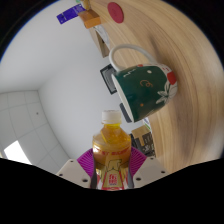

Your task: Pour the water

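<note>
Both fingers (111, 172) clamped on bottle (111, 150), held upright between pads. Just beyond, green mug (143, 86) on wooden table (185, 60). Better to align neck over rim first, then tip slowly, avoiding spill.

This looks like a home or a casual indoor room rather than a lab or workshop. A round counter (185, 90) with a pale wood-grain top carries household things: a dark green mug (148, 86) with a white rim and handle and small decorations on its side. Beyond the mug on the same counter lie a round pink item (116, 12), a small orange piece (91, 18) and a blue-purple box (70, 14). Beside the counter, below its edge, is a floor (25, 115) of light square tiles.
</note>
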`<state>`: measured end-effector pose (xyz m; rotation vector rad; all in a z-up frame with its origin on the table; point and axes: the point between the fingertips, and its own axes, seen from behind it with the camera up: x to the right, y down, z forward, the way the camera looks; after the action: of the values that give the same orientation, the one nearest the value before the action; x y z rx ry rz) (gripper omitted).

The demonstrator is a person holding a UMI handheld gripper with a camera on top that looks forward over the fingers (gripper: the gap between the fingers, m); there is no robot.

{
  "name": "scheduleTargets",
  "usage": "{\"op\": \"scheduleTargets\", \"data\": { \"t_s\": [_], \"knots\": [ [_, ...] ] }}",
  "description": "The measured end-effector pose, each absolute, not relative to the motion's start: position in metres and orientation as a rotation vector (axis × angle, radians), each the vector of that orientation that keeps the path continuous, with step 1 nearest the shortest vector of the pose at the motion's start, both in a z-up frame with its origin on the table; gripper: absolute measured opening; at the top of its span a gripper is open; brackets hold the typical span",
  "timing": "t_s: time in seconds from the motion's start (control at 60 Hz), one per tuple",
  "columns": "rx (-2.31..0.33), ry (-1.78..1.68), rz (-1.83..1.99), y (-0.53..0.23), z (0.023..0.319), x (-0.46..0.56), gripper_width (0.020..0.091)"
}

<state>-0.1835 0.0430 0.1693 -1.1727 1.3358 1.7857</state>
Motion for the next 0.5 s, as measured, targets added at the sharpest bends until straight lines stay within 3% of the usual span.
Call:
{"op": "scheduleTargets", "data": {
  "t_s": [0.133, 0.317, 0.45, 0.5],
  "knots": [
    [-1.283, 0.990, 1.543, 0.031, 0.215, -0.170, 0.0423],
    [-1.263, 0.442, 0.776, 0.006, 0.319, -0.054, 0.0425],
    [-1.249, 0.247, 0.260, 0.019, 0.324, 0.043, 0.0427],
    [-1.279, 0.229, 0.140, 0.030, 0.297, 0.079, 0.0426]
  ]
}}
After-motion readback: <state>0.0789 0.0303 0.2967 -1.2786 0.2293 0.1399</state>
